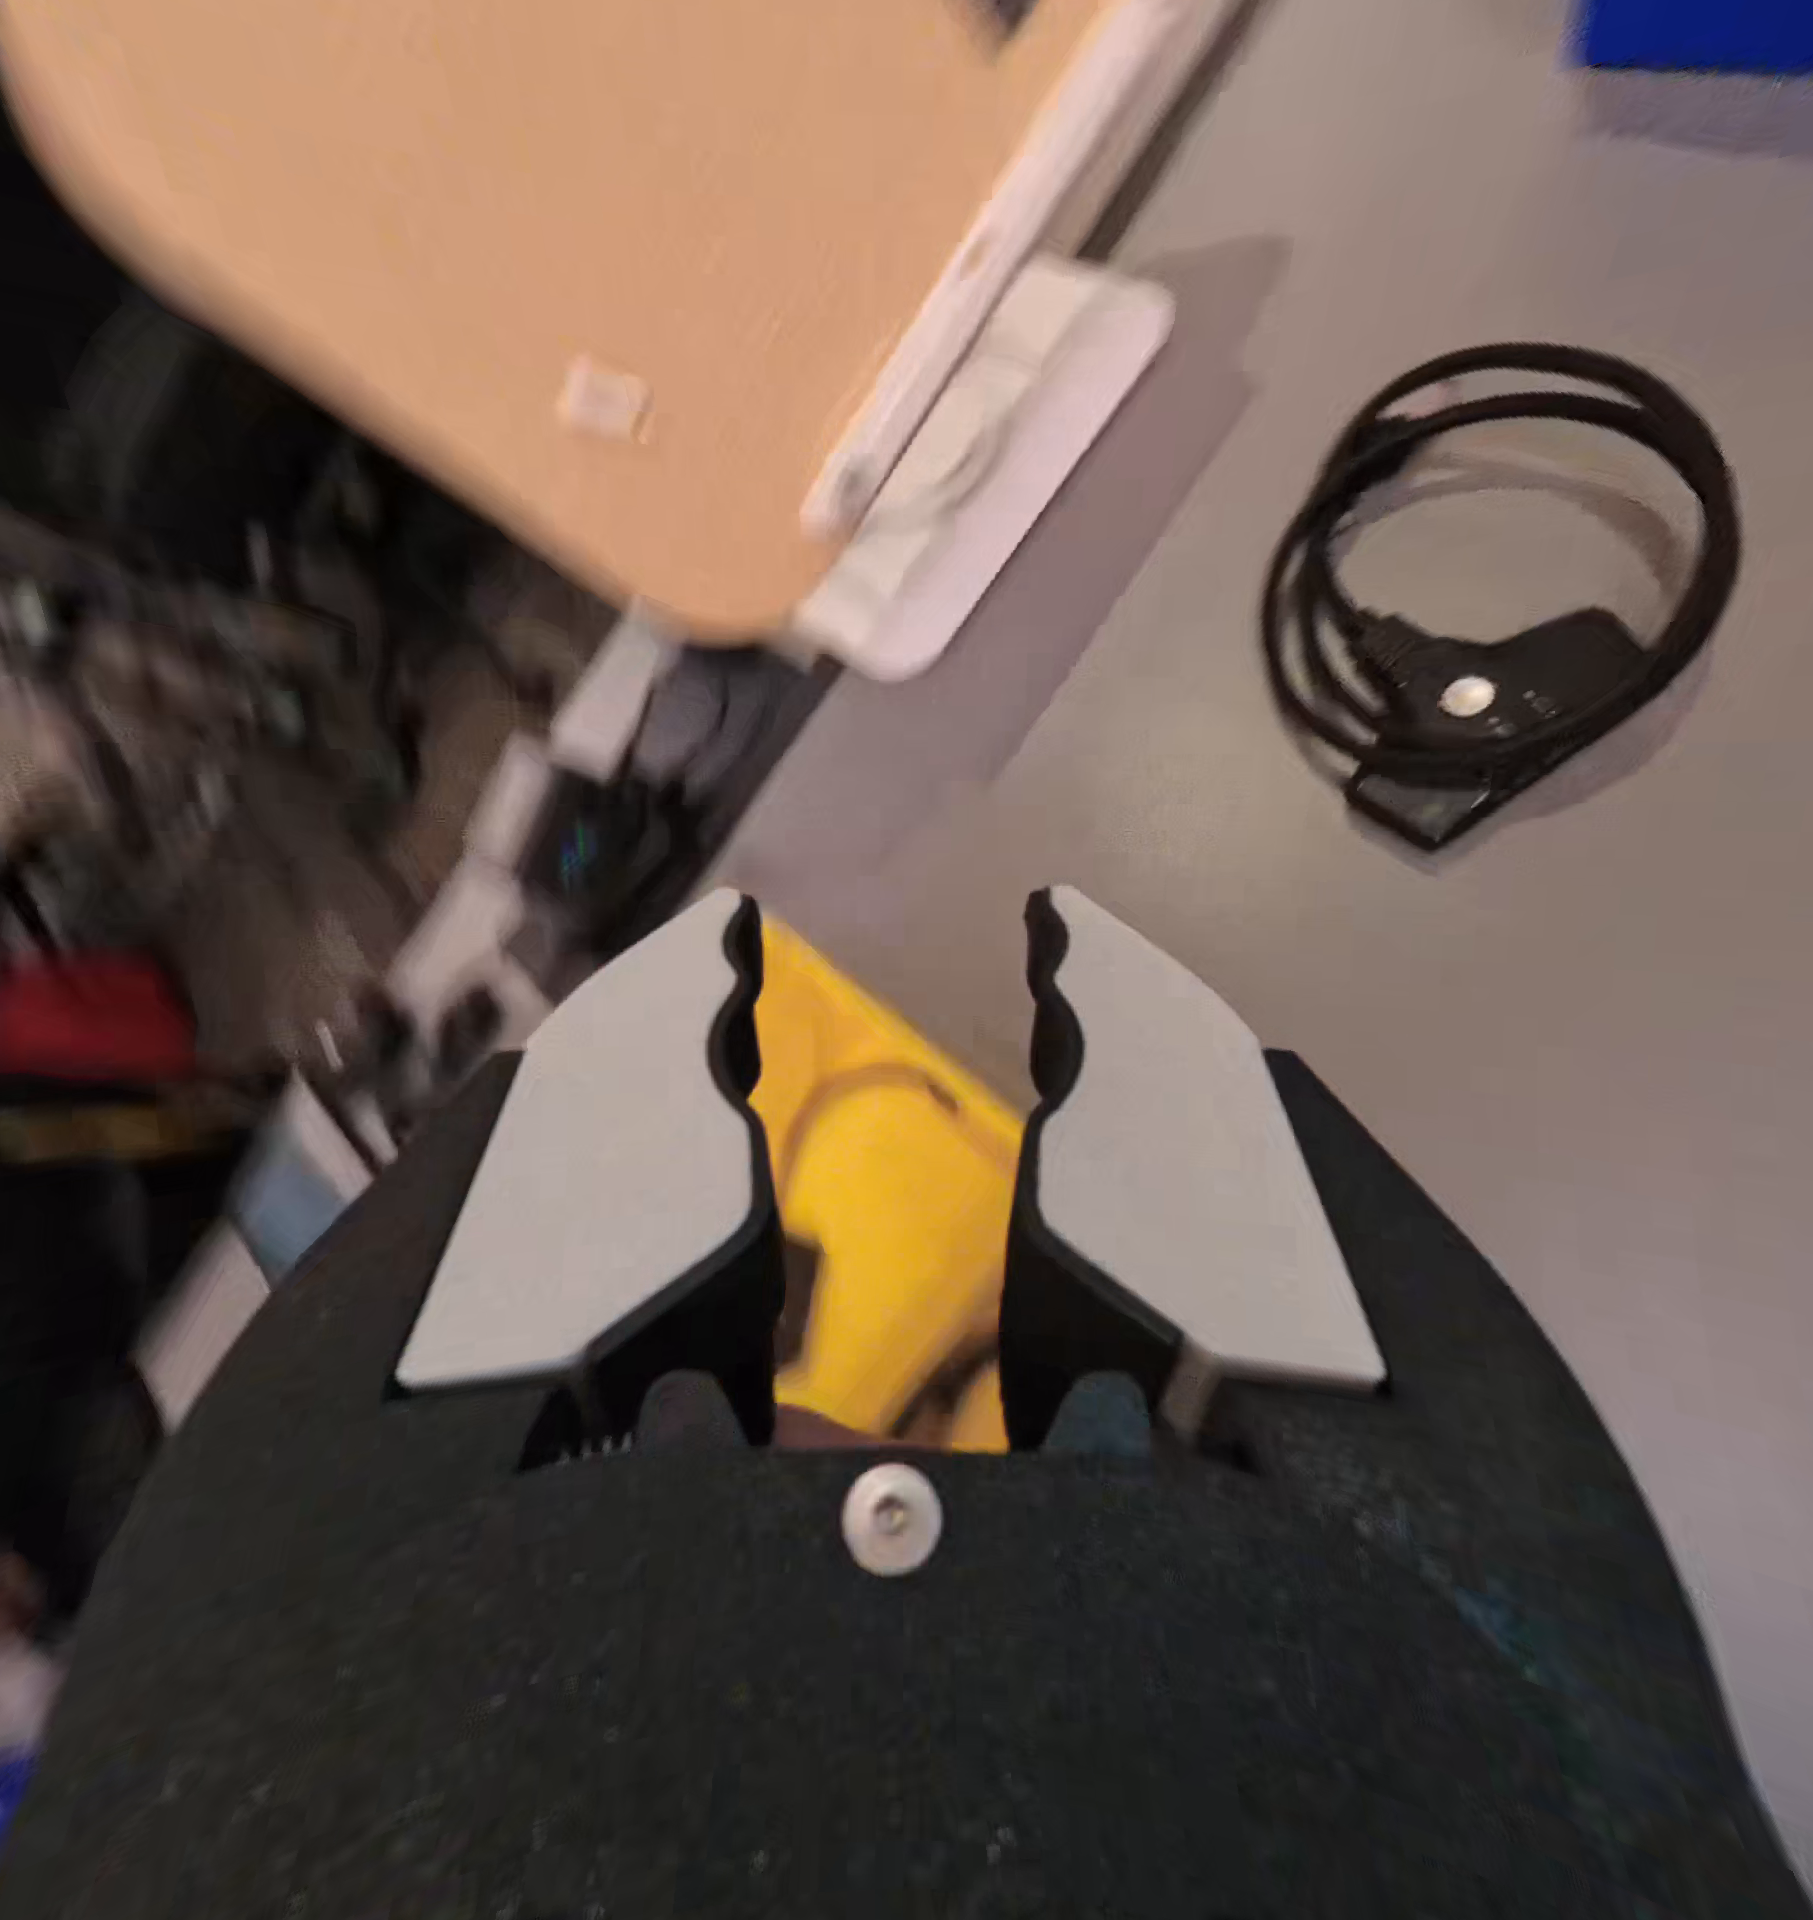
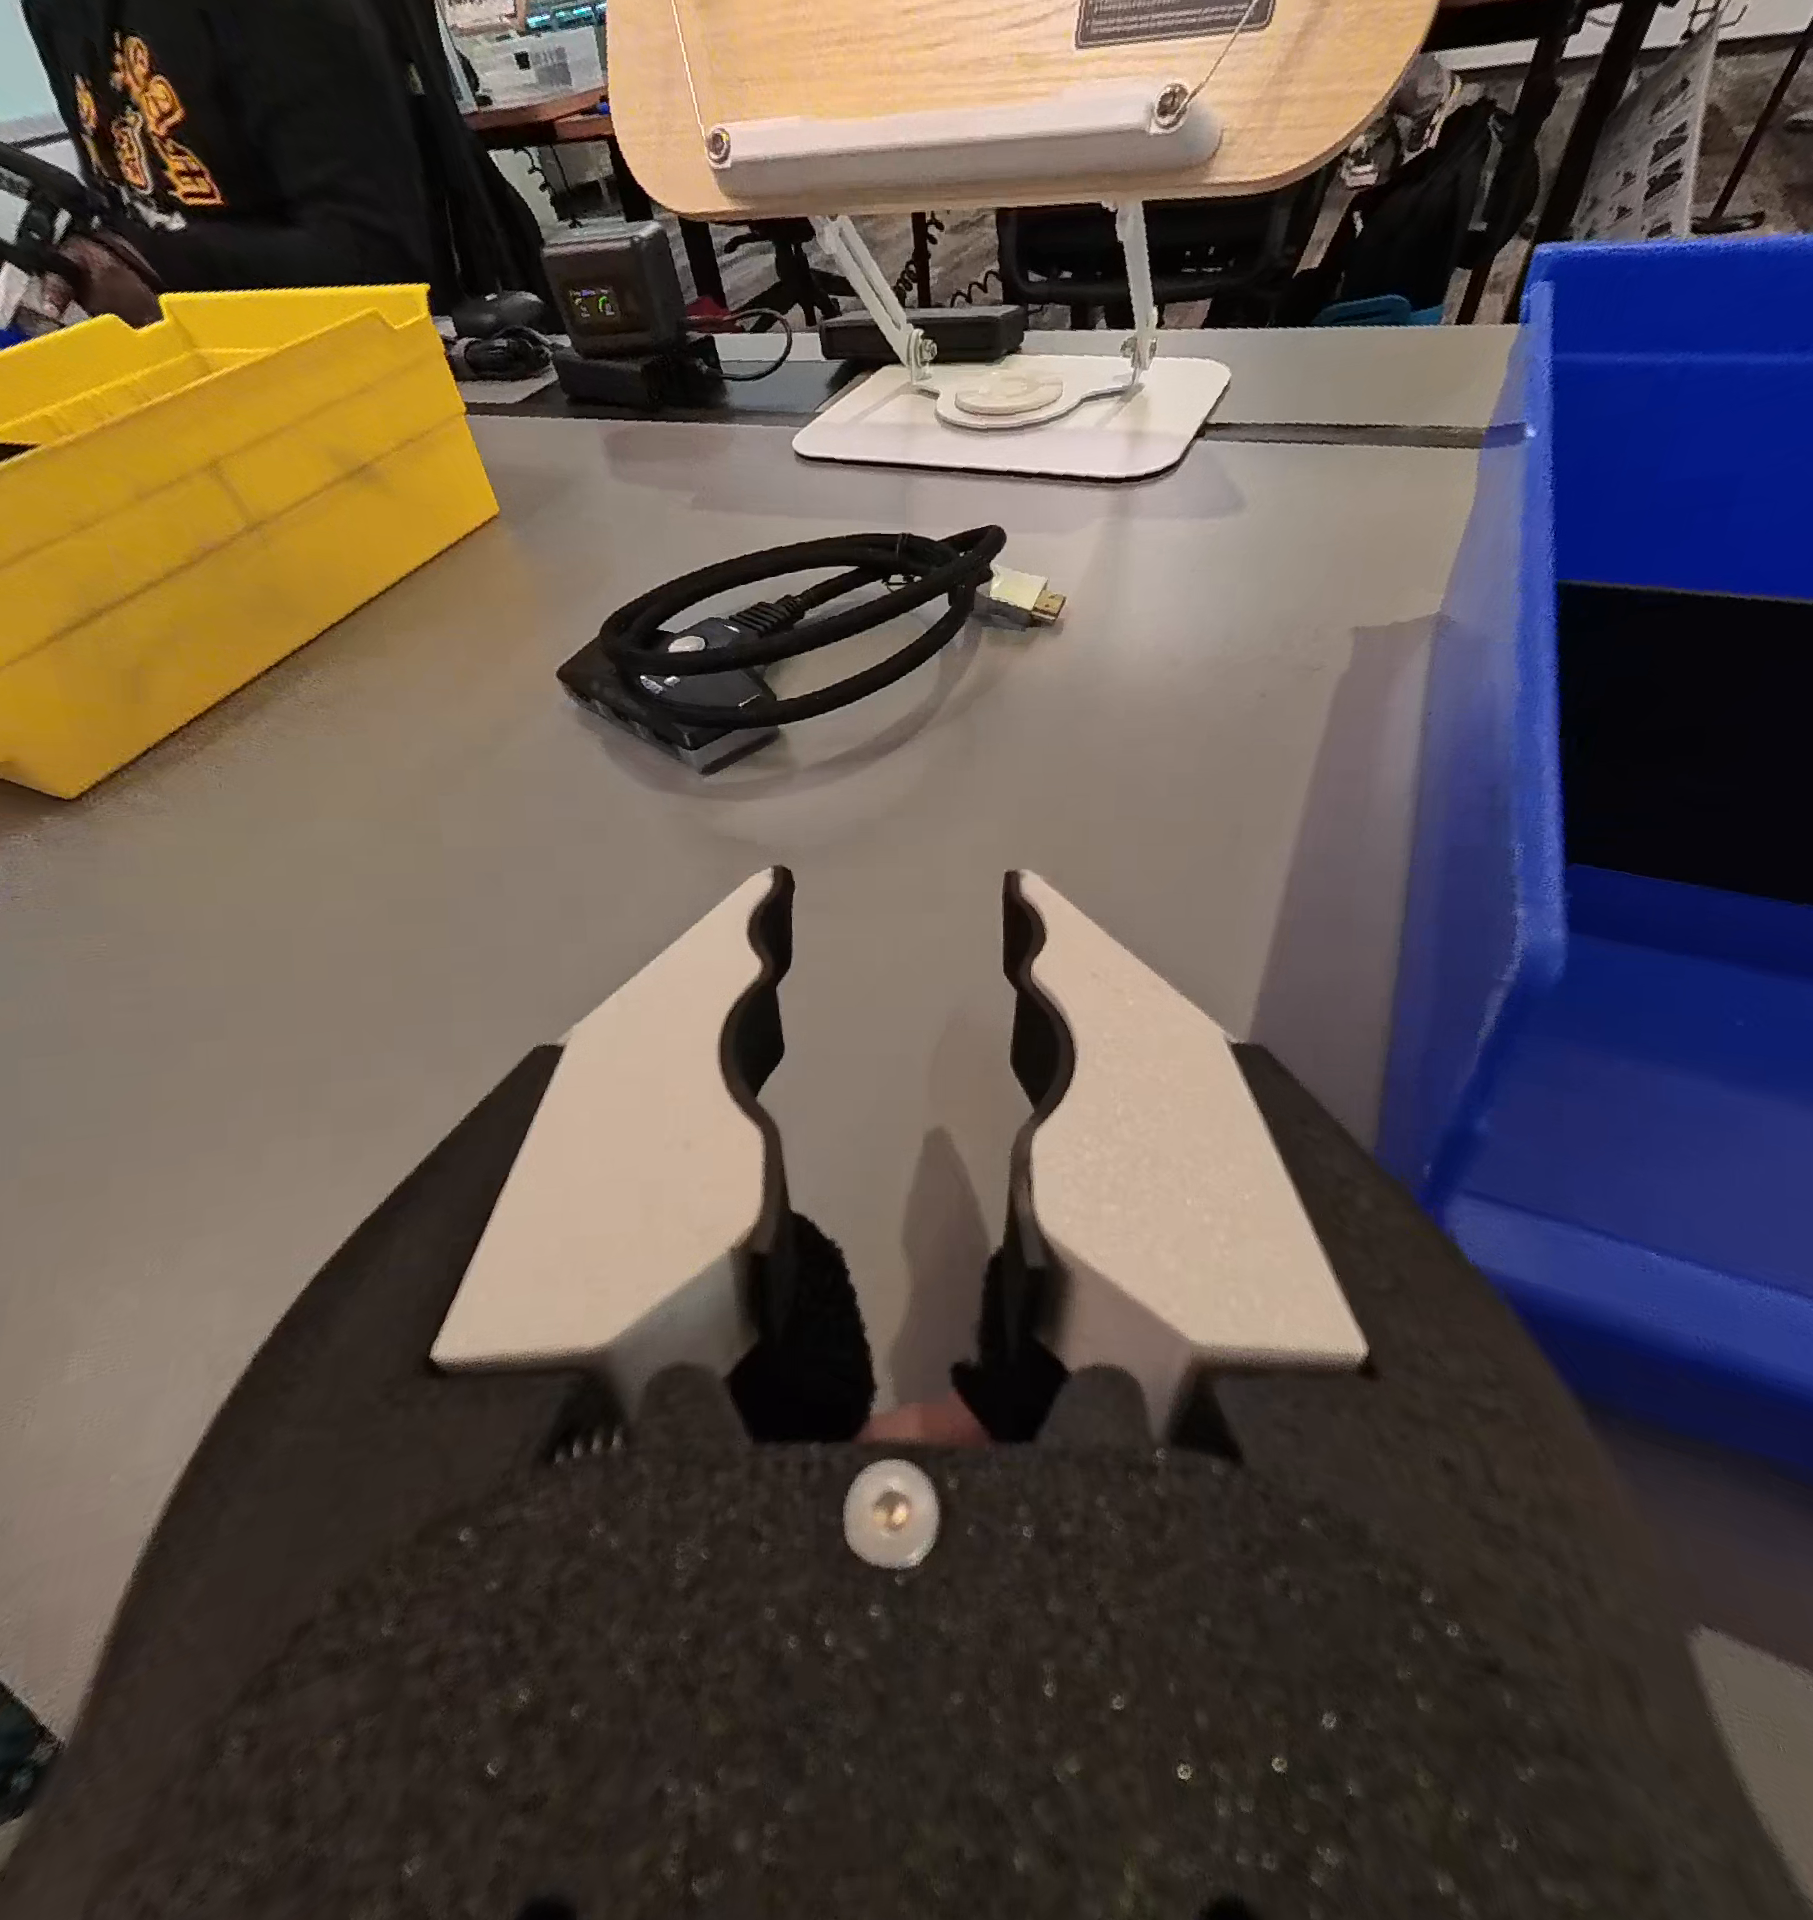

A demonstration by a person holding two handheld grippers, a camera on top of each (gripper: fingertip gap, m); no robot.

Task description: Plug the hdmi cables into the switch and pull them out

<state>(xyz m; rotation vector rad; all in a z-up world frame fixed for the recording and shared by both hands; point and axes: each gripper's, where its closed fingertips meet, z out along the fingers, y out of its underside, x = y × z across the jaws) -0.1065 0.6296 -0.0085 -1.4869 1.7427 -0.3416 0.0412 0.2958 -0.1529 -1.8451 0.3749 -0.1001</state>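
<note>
A black HDMI switch [image 2: 673, 691] lies on the grey table [image 2: 258, 987] with a coiled black braided cable [image 2: 829, 623] on top of it. The cable's gold-tipped plug [image 2: 1032, 601] lies free at the coil's right end. My right gripper [image 2: 897, 894] is open and empty, low over the table, a short way in front of the switch. In the blurred left wrist view the coil [image 1: 1504, 582] and switch [image 1: 1473, 696] lie at the upper right. My left gripper [image 1: 891, 914] is open and empty, above a yellow bin [image 1: 881, 1143], well left of the coil.
A yellow bin [image 2: 206, 561] stands at the left and a blue bin [image 2: 1660, 831] at the right. A wooden board on a white stand [image 2: 1016, 416] stands behind the coil, seen too in the left wrist view [image 1: 985, 468]. A person in dark clothes [image 2: 258, 135] is at the far left.
</note>
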